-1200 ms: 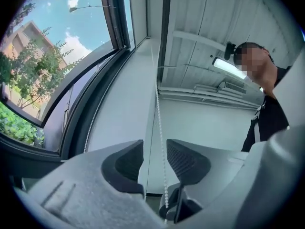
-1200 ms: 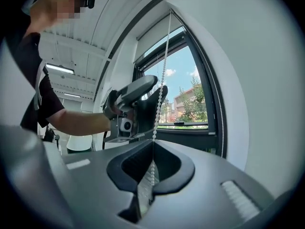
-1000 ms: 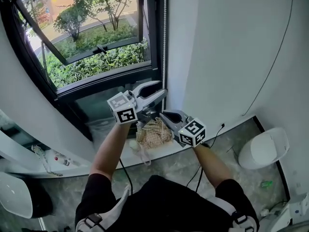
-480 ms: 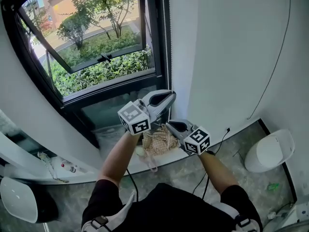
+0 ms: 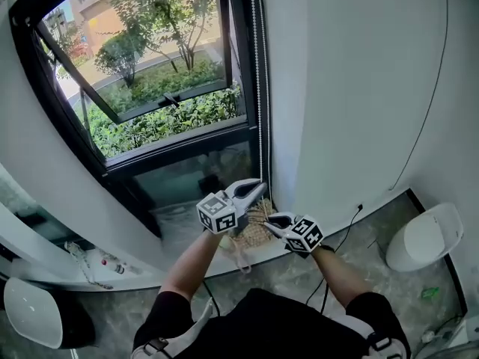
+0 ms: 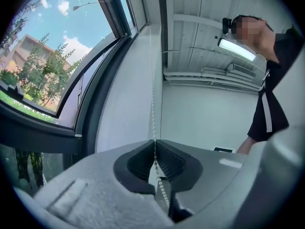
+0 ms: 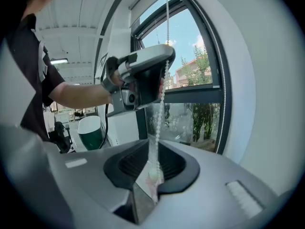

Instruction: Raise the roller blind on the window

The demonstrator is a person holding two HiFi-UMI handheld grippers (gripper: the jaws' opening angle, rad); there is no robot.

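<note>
Left gripper view: your left gripper (image 6: 155,142) is clamped on the white beaded blind chain (image 6: 152,80), which hangs just right of the black window frame (image 6: 93,113). Right gripper view: your right gripper (image 7: 151,144) has just been opening; the chain hangs loose between its jaws. With 1 grip left, a slanted tug would likely slip beads. Head view: tan woven bag (image 5: 247,238) on the pale sill (image 5: 179,226) below that frame; white wall (image 5: 352,88), grey stone floor (image 5: 374,223).
</note>
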